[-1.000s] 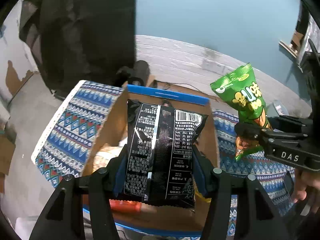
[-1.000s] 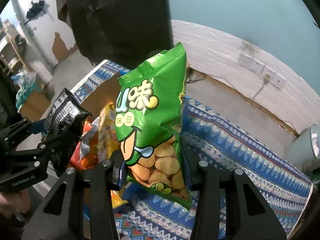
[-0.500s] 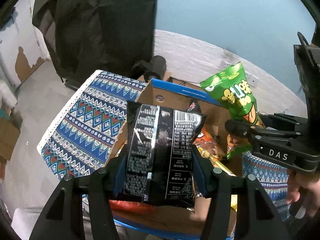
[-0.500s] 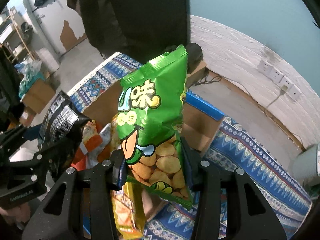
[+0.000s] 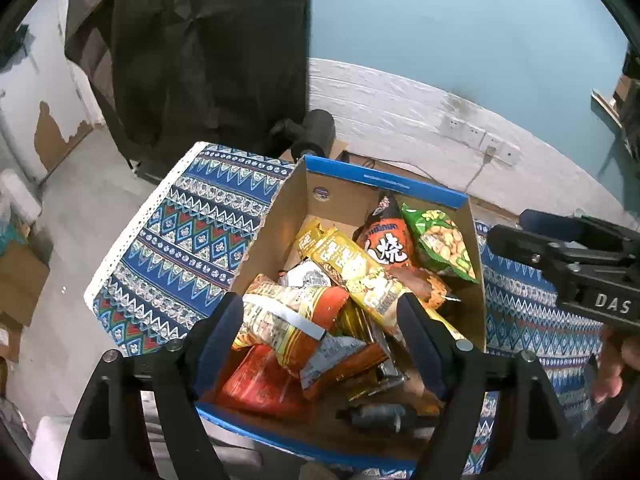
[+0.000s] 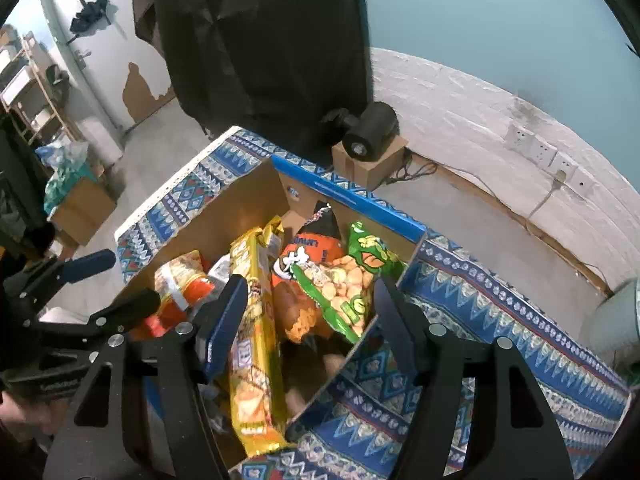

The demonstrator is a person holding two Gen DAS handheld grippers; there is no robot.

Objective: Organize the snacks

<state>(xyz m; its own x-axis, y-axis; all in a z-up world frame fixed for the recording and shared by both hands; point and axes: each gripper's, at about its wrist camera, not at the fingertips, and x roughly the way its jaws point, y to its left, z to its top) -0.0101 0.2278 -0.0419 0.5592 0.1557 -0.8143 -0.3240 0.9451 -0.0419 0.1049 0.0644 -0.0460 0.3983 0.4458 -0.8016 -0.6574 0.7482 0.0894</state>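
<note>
A cardboard box with a blue rim [image 5: 380, 178] [image 6: 348, 196] stands on the patterned cloth and holds several snack bags. The green snack bag [image 5: 440, 242] [image 6: 348, 280] lies inside at the box's far right, against an orange bag [image 5: 386, 246] [image 6: 308, 256]. A long yellow pack [image 5: 360, 276] [image 6: 256, 320] lies across the pile. The black bag does not show clearly. My left gripper [image 5: 320, 332] is open and empty above the box's near end. My right gripper [image 6: 306, 320] is open and empty above the box's right side.
The blue patterned cloth [image 5: 188, 240] [image 6: 500, 352] covers the table around the box. A black lamp-like device [image 6: 368, 132] sits on a small carton behind the table. A dark hanging cloth [image 5: 208, 52] and a white wall with sockets [image 5: 472, 136] stand behind.
Both grippers have opened and let go: the black bag left my left gripper and the green bag left my right gripper, now lying in the box.
</note>
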